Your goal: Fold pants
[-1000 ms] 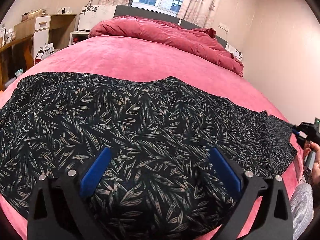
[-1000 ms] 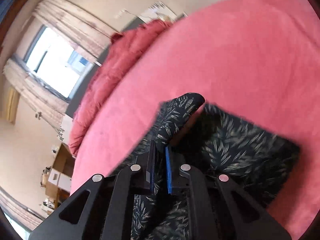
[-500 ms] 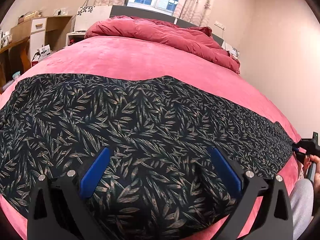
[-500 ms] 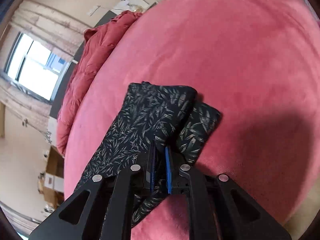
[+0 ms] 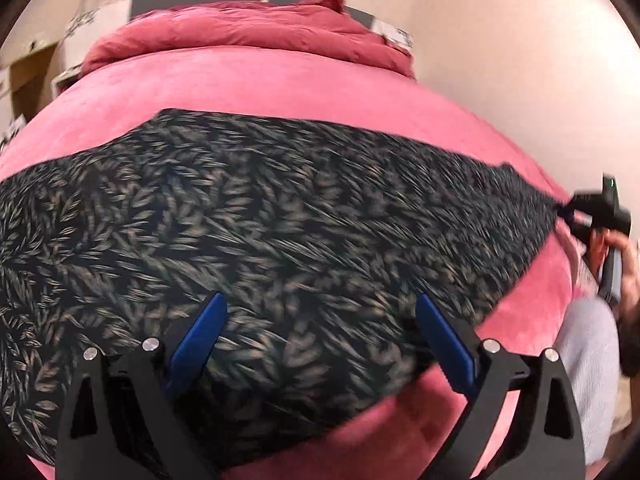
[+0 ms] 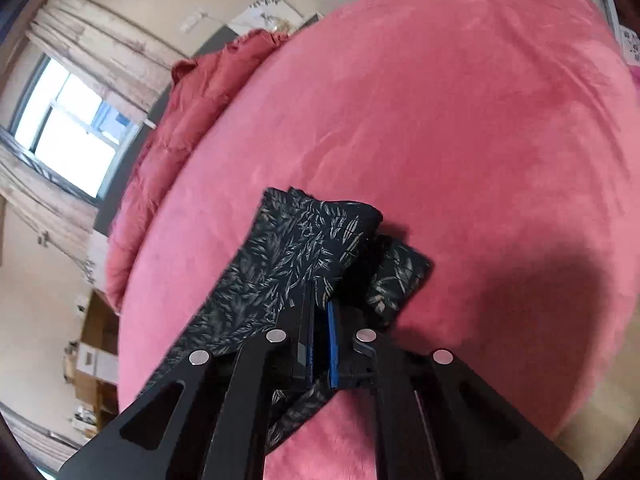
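Black pants with a pale leaf print (image 5: 280, 216) lie stretched across the pink bed (image 5: 280, 80). My left gripper (image 5: 320, 320) is open, its blue pads wide apart just above the near part of the pants, holding nothing. My right gripper (image 6: 320, 312) is shut on the pants' leg end (image 6: 304, 240); the hem folds over ahead of the fingers. The right gripper also shows in the left wrist view (image 5: 592, 212), at the far right tip of the pants, held by a hand.
A bunched red duvet (image 5: 256, 32) lies at the head of the bed. A wall (image 5: 520, 60) runs along the right side. A window with curtains (image 6: 68, 120) and a desk with boxes (image 6: 92, 360) stand beyond the bed.
The left wrist view has swung right and blurred; the pants' near edge now shows pink bed below it. The right gripper has kept its grip on the leg end, which has shifted little.
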`<state>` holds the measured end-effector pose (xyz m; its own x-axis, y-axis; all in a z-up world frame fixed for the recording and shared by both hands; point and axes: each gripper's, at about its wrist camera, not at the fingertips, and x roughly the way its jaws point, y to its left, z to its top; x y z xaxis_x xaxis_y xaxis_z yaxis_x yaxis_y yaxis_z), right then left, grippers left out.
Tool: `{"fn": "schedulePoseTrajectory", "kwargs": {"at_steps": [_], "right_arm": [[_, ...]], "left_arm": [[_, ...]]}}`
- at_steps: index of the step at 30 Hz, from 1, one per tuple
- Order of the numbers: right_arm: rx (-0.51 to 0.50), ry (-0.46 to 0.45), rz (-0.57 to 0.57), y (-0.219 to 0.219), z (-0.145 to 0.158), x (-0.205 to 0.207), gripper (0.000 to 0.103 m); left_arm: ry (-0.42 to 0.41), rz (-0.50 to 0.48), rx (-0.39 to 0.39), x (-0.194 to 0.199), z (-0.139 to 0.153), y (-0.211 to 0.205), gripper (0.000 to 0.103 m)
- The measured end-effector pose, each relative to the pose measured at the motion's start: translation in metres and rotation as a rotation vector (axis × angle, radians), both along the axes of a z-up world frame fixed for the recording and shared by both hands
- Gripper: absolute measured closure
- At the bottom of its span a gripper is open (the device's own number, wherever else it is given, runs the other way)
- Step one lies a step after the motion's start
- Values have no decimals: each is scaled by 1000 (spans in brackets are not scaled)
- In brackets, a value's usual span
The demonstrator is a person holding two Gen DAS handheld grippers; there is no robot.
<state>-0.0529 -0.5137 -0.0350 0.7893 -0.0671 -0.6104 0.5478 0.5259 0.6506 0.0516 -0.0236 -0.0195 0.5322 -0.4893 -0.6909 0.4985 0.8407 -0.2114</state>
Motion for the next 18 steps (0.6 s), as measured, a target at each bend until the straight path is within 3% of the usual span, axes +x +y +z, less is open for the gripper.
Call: {"fn": "schedulePoseTrajectory", "kwargs": {"at_steps": [4, 6, 9, 11, 14, 18], "right_arm": [[-16, 62, 10, 2, -11, 0, 99], [-23, 51, -8, 2, -11, 2, 94], [-128, 46, -113, 11, 9, -9, 70], [-230, 27, -174, 24, 34, -15, 69], [-346, 7, -27, 60, 63, 10, 69], [-399, 47, 272, 127, 67, 72, 69]], "left_arm": [[-12, -49, 35, -13, -3, -8, 8], [-8, -58, 28, -18, -2, -11, 8], [24, -63, -45, -17, 7, -3, 8], [22, -47, -85, -16, 15, 2, 8], [-11, 3, -87, -3, 28, 2, 8], [20, 35, -73, 22, 28, -14, 8]]}}
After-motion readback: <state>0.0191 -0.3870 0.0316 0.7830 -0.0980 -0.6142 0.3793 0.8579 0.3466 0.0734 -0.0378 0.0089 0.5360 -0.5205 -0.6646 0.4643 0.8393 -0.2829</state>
